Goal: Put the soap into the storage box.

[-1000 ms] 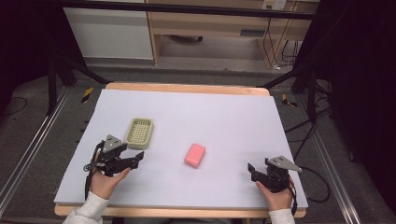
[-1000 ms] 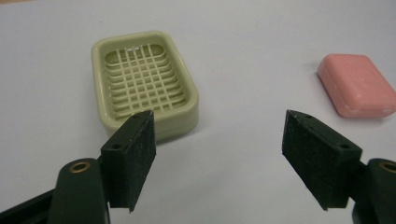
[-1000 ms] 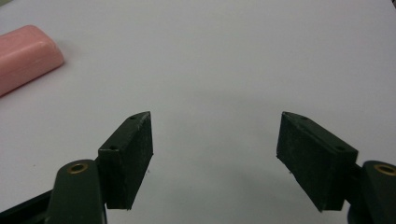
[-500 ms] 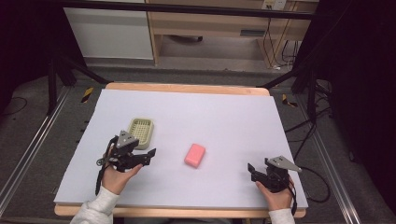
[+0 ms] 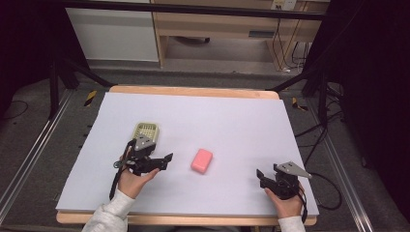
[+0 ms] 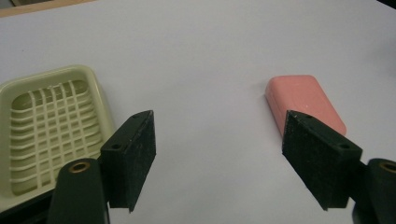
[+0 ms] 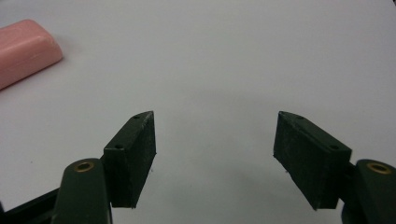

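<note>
Pink soap bar is lying just right of my left gripper, whose empty jaws are standing apart; long axis probably running away from me.

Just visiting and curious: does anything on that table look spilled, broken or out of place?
Nothing stands out. The pink soap bar lies flat and whole on the white table, apart from the empty soap dish, which sits upright. No spills or damage show.

Black grippers — grey plates, white sleeves.
</note>
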A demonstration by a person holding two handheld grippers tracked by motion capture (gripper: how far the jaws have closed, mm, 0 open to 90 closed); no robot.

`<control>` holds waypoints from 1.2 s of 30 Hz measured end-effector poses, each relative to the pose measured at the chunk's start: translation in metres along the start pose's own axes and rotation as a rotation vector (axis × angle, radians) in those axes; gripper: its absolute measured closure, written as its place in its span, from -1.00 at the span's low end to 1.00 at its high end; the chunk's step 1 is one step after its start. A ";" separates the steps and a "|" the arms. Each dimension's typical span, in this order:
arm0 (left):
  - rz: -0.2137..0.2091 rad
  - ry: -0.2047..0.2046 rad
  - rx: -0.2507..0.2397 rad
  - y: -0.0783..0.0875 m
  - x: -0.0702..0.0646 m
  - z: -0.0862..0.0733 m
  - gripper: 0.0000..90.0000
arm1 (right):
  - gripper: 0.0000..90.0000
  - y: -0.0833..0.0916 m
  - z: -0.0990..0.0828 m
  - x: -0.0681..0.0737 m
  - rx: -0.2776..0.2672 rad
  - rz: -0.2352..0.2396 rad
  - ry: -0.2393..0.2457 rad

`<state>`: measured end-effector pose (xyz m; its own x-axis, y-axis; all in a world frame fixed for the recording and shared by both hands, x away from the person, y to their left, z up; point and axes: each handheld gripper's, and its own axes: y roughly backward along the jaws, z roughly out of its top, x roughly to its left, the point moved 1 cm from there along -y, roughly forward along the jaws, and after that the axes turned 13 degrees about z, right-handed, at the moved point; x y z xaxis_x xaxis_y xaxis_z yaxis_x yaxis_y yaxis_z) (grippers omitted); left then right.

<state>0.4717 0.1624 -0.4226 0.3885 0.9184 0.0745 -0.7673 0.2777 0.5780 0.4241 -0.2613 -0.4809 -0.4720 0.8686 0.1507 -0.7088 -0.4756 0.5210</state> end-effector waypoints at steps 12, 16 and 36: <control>-0.014 -0.022 0.010 -0.012 -0.016 0.008 -0.42 | -0.28 -0.001 0.000 0.000 0.006 0.004 -0.001; -0.016 -0.030 0.012 -0.015 -0.022 0.013 -0.41 | -0.27 -0.001 0.000 0.001 0.008 0.004 0.004; -0.049 -0.071 0.034 -0.033 -0.056 0.028 -0.42 | -0.24 -0.002 -0.001 0.000 0.014 0.007 -0.002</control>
<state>0.4902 0.0942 -0.4228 0.4610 0.8815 0.1023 -0.7296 0.3109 0.6092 0.4248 -0.2601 -0.4822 -0.4759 0.8655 0.1562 -0.6980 -0.4798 0.5315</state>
